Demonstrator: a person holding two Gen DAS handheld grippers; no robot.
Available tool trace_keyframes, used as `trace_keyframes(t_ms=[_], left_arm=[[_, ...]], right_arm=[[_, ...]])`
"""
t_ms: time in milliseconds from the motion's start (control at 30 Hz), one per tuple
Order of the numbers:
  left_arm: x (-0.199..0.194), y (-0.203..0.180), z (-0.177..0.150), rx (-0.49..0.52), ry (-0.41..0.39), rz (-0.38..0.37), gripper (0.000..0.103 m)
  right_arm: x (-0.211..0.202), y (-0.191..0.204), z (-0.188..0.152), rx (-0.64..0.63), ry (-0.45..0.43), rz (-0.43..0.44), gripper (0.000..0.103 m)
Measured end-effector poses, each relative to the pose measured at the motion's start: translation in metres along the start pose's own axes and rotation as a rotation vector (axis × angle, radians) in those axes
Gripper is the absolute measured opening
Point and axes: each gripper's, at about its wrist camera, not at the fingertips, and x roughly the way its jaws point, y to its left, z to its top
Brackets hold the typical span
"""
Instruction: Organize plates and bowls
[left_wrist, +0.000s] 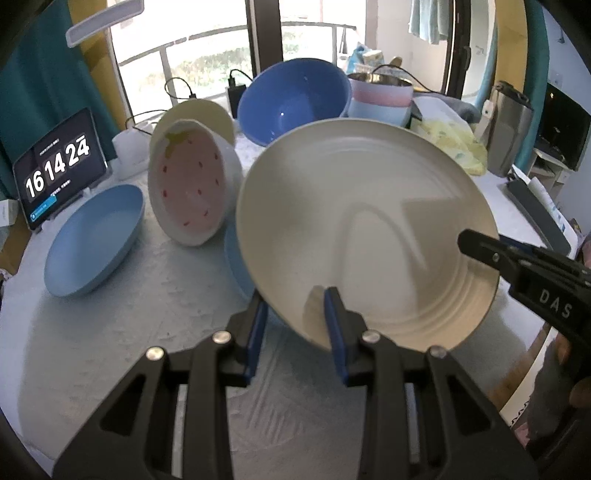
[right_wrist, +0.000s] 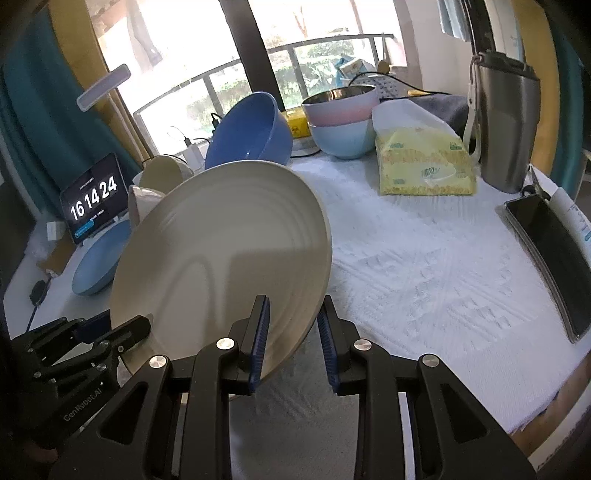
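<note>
Above the table (right_wrist: 424, 266), cream plate (left_wrist: 365, 229) held tilted, rim pinched by left gripper (left_wrist: 297, 317) and right gripper (right_wrist: 291, 328); blue plate (left_wrist: 92, 240) lies left, nearer the left gripper

Tablet clock (right_wrist: 94, 201), yellow tissue pack (right_wrist: 424, 166), steel tumbler (right_wrist: 508, 129), dark phone (right_wrist: 546, 254), white tablecloth (right_wrist: 424, 280)

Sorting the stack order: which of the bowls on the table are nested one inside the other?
The pink bowl sits inside the pale blue bowl at the back; the dark blue bowl and the strawberry-pattern bowl each stand tilted alone.
</note>
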Motion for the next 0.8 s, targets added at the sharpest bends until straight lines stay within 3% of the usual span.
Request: trace_keyframes(t_ms=[400,533,800], left_arm=[[0.017,0.011,0.007,-0.047,0.056,0.005,0.036],[0.021,0.014,0.007,-0.047,0.072,-0.005,0.048],[0.018,0.027,0.004,-0.061,0.069,-0.019,0.062]], right_arm=[[0.019,0.004,0.012,-0.026,0.022,0.01,0.029],[0.022,0.004,0.015,-0.029,0.021,-0.002,0.029],[0.032,0.001,0.016,-0.016,0.042,-0.032,0.029]])
